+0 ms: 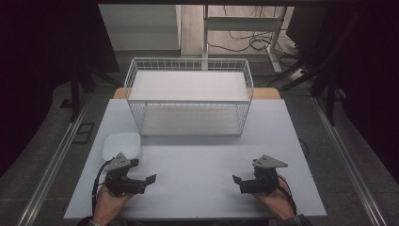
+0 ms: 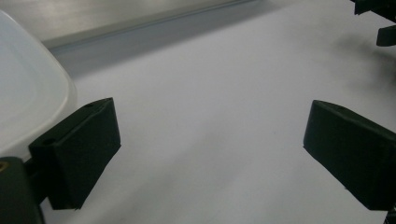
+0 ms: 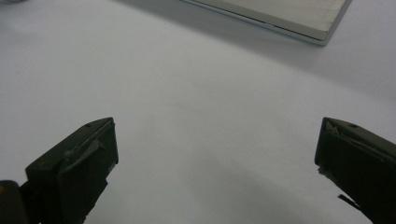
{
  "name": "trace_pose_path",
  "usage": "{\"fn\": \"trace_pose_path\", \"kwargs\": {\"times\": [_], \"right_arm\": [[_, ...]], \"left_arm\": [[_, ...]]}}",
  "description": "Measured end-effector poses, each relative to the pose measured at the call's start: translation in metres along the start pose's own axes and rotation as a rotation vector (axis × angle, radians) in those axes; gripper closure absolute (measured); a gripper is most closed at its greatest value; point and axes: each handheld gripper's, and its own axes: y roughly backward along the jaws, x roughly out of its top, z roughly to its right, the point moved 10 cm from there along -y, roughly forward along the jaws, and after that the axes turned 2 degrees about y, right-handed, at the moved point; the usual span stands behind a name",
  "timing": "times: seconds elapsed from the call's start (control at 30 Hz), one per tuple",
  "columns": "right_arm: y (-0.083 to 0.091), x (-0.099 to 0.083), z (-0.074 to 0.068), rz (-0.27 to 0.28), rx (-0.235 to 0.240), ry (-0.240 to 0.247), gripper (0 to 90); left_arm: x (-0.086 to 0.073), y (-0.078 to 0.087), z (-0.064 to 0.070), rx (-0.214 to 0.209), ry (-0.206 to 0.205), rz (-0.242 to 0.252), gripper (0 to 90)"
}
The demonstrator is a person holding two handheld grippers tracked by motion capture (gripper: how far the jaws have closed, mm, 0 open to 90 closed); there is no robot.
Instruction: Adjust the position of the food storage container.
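A white wire basket (image 1: 188,69) with two flat white shelves stands at the back middle of the pale table (image 1: 197,160). A white square dish (image 1: 122,145) lies at the front left; its rim (image 2: 32,93) curves past my left jaw. My left gripper (image 1: 149,179) rests low at the front left, just in front of the dish, open and empty, pointing right. My right gripper (image 1: 236,180) rests at the front right, open and empty, pointing left. In each gripper view the black jaws stand wide apart over bare table: left gripper (image 2: 210,149), right gripper (image 3: 215,158).
The basket's base edge (image 3: 280,21) shows at the top of the right gripper view. The other gripper (image 2: 380,18) shows far off in the left gripper view. Metal rails (image 1: 51,165) flank the table; cables (image 1: 249,42) lie on the floor behind.
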Motion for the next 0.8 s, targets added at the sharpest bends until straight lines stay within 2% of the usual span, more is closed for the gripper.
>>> {"fn": "trace_pose_path", "kwargs": {"times": [0.17,0.3,0.5,0.53,0.57,0.6,0.8], "right_arm": [[0.001,0.002,0.001,0.010,-0.005,-0.012,0.0],[0.002,0.003,0.000,0.015,-0.002,-0.014,0.0],[0.002,0.004,0.000,0.014,0.004,-0.013,0.0],[0.002,0.004,0.000,0.014,0.004,-0.013,0.0],[0.002,0.003,-0.001,0.011,0.003,-0.013,0.0],[0.002,0.004,-0.001,0.010,0.004,-0.014,0.0],[0.002,0.004,-0.001,0.012,0.004,-0.019,0.0]], "left_arm": [[0.009,0.009,-0.003,0.043,-0.011,0.007,11.2],[0.015,0.017,-0.014,0.060,0.011,0.018,25.4],[0.023,0.025,-0.040,0.116,0.040,0.028,43.3],[0.023,0.025,-0.040,0.116,0.040,0.028,47.4],[0.025,0.026,-0.045,0.120,0.049,0.034,47.4],[0.027,0.028,-0.050,0.131,0.051,0.037,56.3],[0.035,0.038,-0.082,0.179,0.093,0.060,76.9]]}}
